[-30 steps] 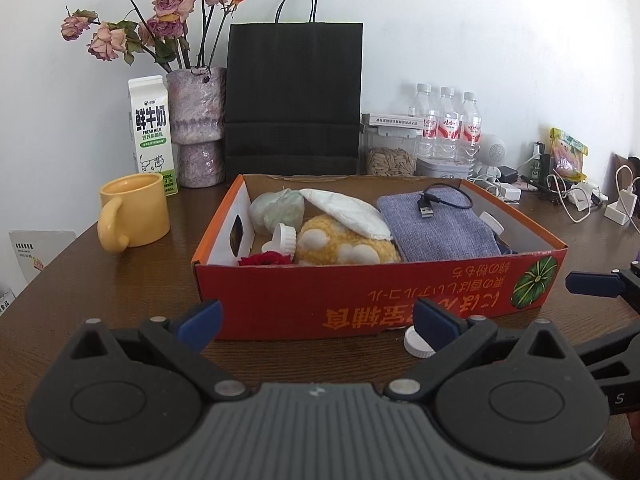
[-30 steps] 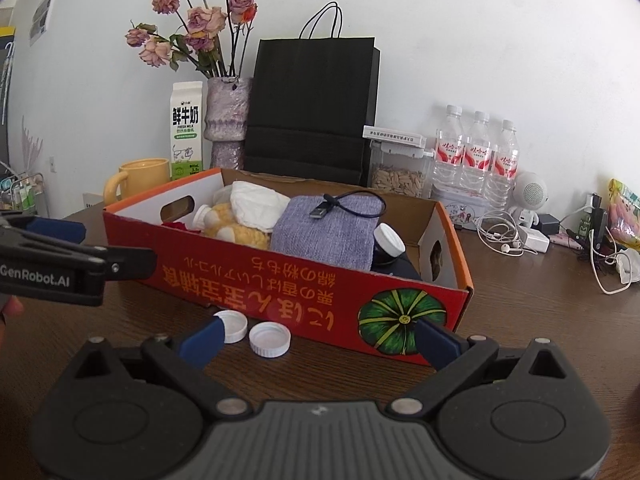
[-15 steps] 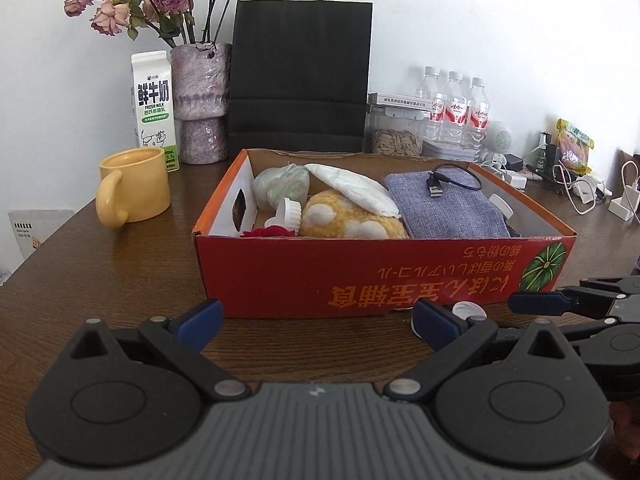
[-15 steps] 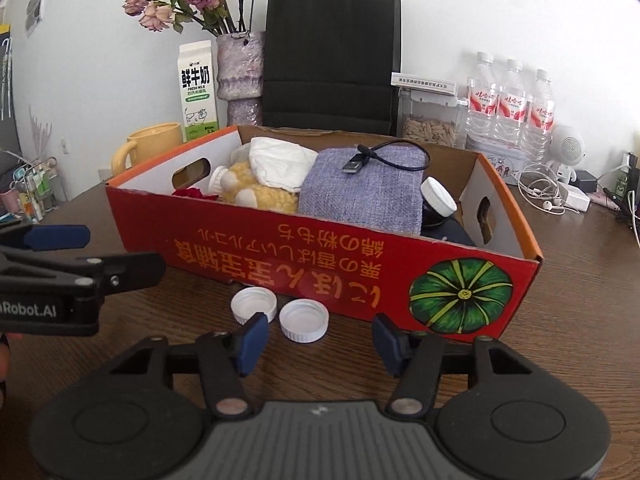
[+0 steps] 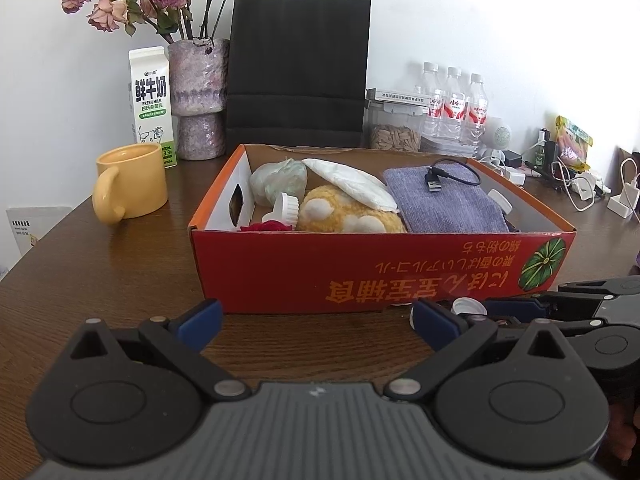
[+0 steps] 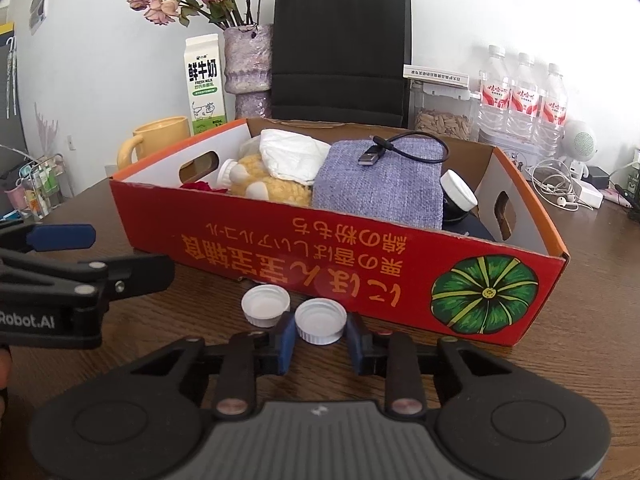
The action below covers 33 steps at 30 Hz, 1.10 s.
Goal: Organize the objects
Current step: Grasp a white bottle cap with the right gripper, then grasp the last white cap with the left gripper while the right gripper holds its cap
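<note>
A red cardboard box (image 5: 280, 268) (image 6: 248, 236) holds a yellow plush toy (image 5: 352, 216), a purple cloth (image 6: 380, 184) with a black USB cable (image 6: 400, 148), white tissue and a jar. Two white bottle caps lie on the table in front of the box. My right gripper (image 6: 321, 338) has its fingers on both sides of the right cap (image 6: 320, 320), touching it. The left cap (image 6: 265, 304) lies free beside it. My left gripper (image 5: 316, 320) is open and empty, low before the box front. It shows in the right wrist view (image 6: 60, 240) at far left.
A yellow mug (image 5: 130, 182), a milk carton (image 5: 150, 104), a vase of dried roses (image 5: 198, 96) and a black paper bag (image 5: 298, 72) stand behind the box. Water bottles (image 6: 524, 100), a seed jar and tangled chargers (image 5: 580, 184) fill the back right.
My right gripper has moved forward to the caps and narrowed from wide open until its fingers bracket the right cap. My left gripper has held its place, open.
</note>
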### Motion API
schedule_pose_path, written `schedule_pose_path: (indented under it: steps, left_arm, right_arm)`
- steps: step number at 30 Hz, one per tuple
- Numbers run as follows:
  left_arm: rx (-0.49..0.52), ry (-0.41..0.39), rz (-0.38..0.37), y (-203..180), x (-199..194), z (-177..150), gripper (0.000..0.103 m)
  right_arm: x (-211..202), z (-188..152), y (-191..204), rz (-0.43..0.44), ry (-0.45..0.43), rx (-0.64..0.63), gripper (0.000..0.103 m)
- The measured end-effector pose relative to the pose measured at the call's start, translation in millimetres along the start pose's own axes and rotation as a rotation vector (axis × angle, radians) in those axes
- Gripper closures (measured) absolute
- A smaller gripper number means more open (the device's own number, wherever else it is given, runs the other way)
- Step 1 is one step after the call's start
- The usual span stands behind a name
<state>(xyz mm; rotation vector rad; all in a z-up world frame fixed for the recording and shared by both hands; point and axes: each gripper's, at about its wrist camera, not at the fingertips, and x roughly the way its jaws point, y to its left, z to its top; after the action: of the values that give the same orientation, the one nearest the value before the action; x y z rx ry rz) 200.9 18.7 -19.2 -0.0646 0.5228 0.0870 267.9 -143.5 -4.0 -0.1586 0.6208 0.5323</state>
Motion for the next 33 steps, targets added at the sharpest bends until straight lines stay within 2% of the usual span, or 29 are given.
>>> schedule_pose_path:
  steps: [17,33]
  left_arm:
    - [0.037,0.064,-0.043,-22.1,17.5,-5.9,0.000]
    - [0.069,0.108,-0.002,-74.2,43.9,-3.4,0.001]
  right_arm:
    - [-26.0,-8.6,-19.2,-0.021,-0.078,0.005,0.077]
    - [-50.7,-22.9,-63.4,-0.078,-0.119,0.056,0.077]
